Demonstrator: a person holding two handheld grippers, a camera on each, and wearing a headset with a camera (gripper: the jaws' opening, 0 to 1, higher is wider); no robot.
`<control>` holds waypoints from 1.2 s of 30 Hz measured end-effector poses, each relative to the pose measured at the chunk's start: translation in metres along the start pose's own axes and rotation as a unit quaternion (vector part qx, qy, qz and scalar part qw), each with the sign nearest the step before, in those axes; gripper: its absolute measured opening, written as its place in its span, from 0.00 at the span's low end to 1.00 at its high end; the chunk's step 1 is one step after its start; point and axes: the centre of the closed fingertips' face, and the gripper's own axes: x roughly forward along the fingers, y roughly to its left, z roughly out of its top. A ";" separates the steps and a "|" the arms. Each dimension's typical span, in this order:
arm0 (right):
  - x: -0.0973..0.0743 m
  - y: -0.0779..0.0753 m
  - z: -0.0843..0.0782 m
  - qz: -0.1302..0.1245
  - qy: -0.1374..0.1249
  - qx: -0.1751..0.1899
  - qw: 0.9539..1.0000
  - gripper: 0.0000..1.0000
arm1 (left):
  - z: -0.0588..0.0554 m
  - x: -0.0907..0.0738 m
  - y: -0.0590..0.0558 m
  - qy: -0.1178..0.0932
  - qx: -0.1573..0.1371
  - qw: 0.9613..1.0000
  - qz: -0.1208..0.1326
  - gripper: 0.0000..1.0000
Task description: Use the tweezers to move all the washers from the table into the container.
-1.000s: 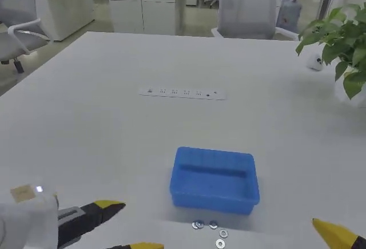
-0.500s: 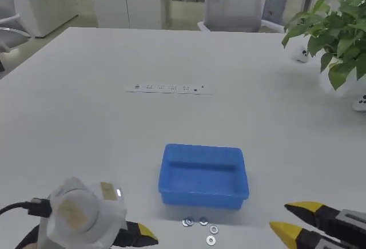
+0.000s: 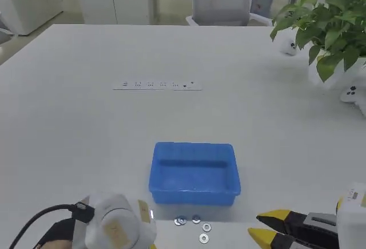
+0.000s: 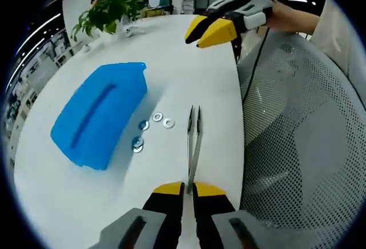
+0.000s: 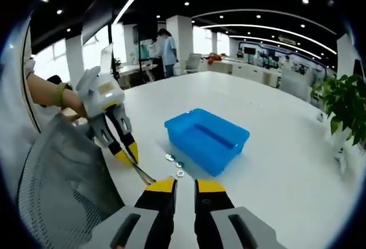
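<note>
Washers point(image 3: 193, 226), four of them, lie loose on the white table point(image 3: 68, 123) at the bottom middle of the head view. They are just beside the near wall of the blue container point(image 3: 194, 194), with none inside it, and they sit against that wall as they did a second ago.

In the left gripper view they are at centre frame, between the container and the tweezers point(image 4: 194, 137). The tweezer tips are near them but apart from them. The left gripper point(image 4: 187, 189) is clamped on the rear end of the tweezers. At the lower left of the head view it has rolled, so its white body now covers the yellow tips that showed a second ago.

The right gripper point(image 3: 256, 226), at lower right, has its jaws a little apart and holds nothing. It has come in toward the washers; earlier only one yellow tip showed at the frame's corner.

Higher in the frame a power strip point(image 3: 157, 85) lies flat on the table, and a plant point(image 3: 326, 26) stands at upper right.
</note>
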 end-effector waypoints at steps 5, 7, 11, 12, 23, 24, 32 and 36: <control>0.010 0.008 -0.005 0.013 0.024 -0.030 0.999 0.10 | 0.000 0.000 0.002 0.023 0.051 0.998 0.009 0.00; 0.014 0.015 -0.007 0.029 0.035 -0.050 0.998 0.12 | 0.000 0.000 0.000 0.028 0.076 0.997 0.007 0.00; 0.021 0.027 -0.011 0.059 0.055 -0.093 0.992 0.13 | 0.007 -0.011 0.000 0.020 0.084 0.996 0.006 0.00; 0.023 0.032 -0.011 0.069 0.057 -0.108 0.990 0.13 | 0.012 -0.018 0.001 0.012 0.086 0.996 0.011 0.00; 0.039 0.056 -0.021 0.136 0.082 -0.170 0.973 0.13 | 0.058 -0.058 -0.007 -0.033 0.129 0.991 0.020 0.00; 0.041 0.056 -0.021 0.138 0.083 -0.175 0.971 0.13 | 0.063 -0.060 -0.008 -0.035 0.133 0.990 0.020 0.00; 0.055 0.065 -0.021 0.171 0.079 -0.194 0.963 0.10 | 0.085 -0.064 -0.013 -0.039 0.162 0.986 0.012 0.00; 0.062 0.064 -0.023 0.171 0.080 -0.204 0.961 0.08 | 0.090 -0.063 -0.015 -0.039 0.175 0.984 0.003 0.00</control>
